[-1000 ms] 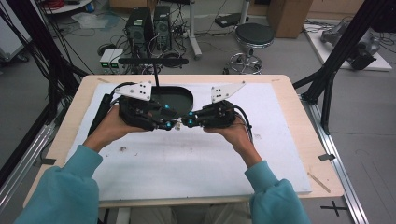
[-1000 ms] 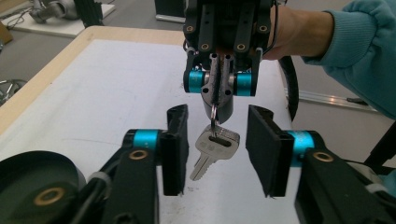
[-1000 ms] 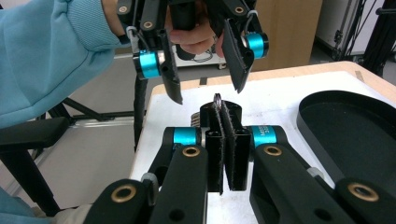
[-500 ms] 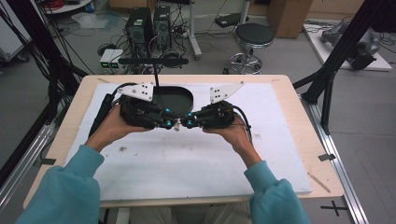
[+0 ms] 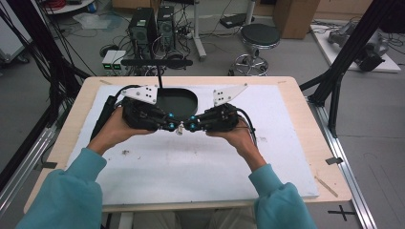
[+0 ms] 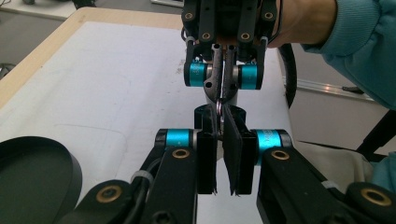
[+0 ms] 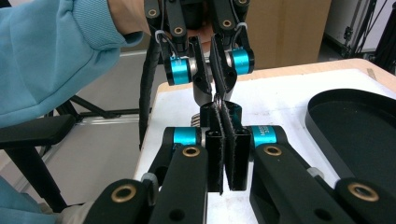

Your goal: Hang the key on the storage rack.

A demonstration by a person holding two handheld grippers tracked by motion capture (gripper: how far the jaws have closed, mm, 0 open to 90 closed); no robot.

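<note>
A small silvery metal piece [image 5: 180, 129] hangs above the white mat between two grippers that meet tip to tip. My left gripper [image 5: 174, 126] comes in from the left and my right gripper [image 5: 187, 127] from the right. In the left gripper view my own jaws close to a narrow gap around the metal piece [image 6: 219, 108], and the right gripper [image 6: 223, 91] pinches it from the far side. The right gripper view has my jaws pressed together on the metal piece [image 7: 217, 100], with the left gripper [image 7: 212, 88] opposite.
A shallow black oval tray [image 5: 179, 100] lies on the white mat [image 5: 191, 167] just behind the grippers. The mat covers most of the wooden table [image 5: 315, 143]. Computers, a stool and cables stand on the floor beyond the far edge.
</note>
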